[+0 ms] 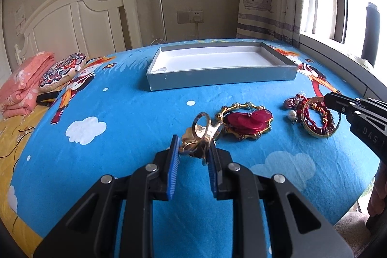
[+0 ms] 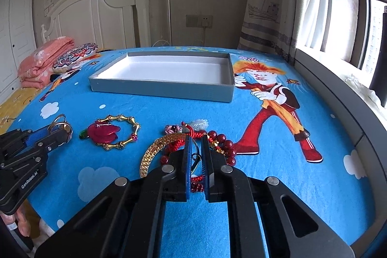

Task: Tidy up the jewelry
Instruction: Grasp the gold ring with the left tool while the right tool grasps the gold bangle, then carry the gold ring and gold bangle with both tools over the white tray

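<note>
On the blue cartoon bedsheet my left gripper (image 1: 193,151) is shut on a gold ring ornament (image 1: 202,131), its blue pads pressing both sides; the right wrist view shows that gripper (image 2: 61,132) at the left with the rings (image 2: 59,121) sticking up. My right gripper (image 2: 196,156) is shut on the rim of a wide gold bangle (image 2: 152,154) that lies tangled with a red bead bracelet (image 2: 225,140) and red cord. The left wrist view shows its tip (image 1: 330,99) on that bangle (image 1: 316,134). A gold bamboo-link bracelet with red petals (image 1: 246,122) lies between the two grippers.
An open grey box (image 1: 217,80) with a white inside stands behind the jewelry, also seen as the box (image 2: 159,91). A pearl (image 1: 292,114) and pink charm (image 1: 290,102) lie beside the bangle. Folded pink blanket (image 1: 24,86) and patterned cushion (image 1: 63,70) sit far left; window ledge (image 2: 338,93) runs along the right.
</note>
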### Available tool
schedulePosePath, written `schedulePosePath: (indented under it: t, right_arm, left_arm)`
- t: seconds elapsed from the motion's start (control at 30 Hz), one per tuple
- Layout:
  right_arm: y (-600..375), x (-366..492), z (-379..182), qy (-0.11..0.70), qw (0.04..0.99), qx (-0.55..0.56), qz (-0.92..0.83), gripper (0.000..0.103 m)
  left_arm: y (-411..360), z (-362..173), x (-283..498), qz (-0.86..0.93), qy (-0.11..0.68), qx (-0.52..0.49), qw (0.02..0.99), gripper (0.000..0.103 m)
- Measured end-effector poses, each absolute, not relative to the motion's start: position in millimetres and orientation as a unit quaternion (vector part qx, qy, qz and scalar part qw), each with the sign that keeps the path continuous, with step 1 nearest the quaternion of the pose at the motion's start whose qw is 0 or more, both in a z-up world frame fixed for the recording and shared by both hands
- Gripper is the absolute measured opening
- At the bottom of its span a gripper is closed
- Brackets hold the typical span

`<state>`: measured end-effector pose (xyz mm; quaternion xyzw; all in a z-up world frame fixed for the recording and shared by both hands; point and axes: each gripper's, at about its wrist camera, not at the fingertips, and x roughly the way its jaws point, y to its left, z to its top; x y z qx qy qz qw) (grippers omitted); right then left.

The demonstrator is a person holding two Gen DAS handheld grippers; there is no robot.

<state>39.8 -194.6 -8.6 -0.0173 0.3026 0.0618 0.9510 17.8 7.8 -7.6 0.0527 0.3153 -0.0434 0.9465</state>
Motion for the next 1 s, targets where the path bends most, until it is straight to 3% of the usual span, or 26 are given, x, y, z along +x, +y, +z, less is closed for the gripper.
schedulePosePath:
  t: [1.0]
  right_arm:
    - [-203.8, 88.0, 25.4, 0.301, 0.951, 0.026, 0.065, 0.01]
  left_arm:
    - [15.9, 37.0, 77.8, -0.056, 0.287, 0.039, 0.956, 0.021]
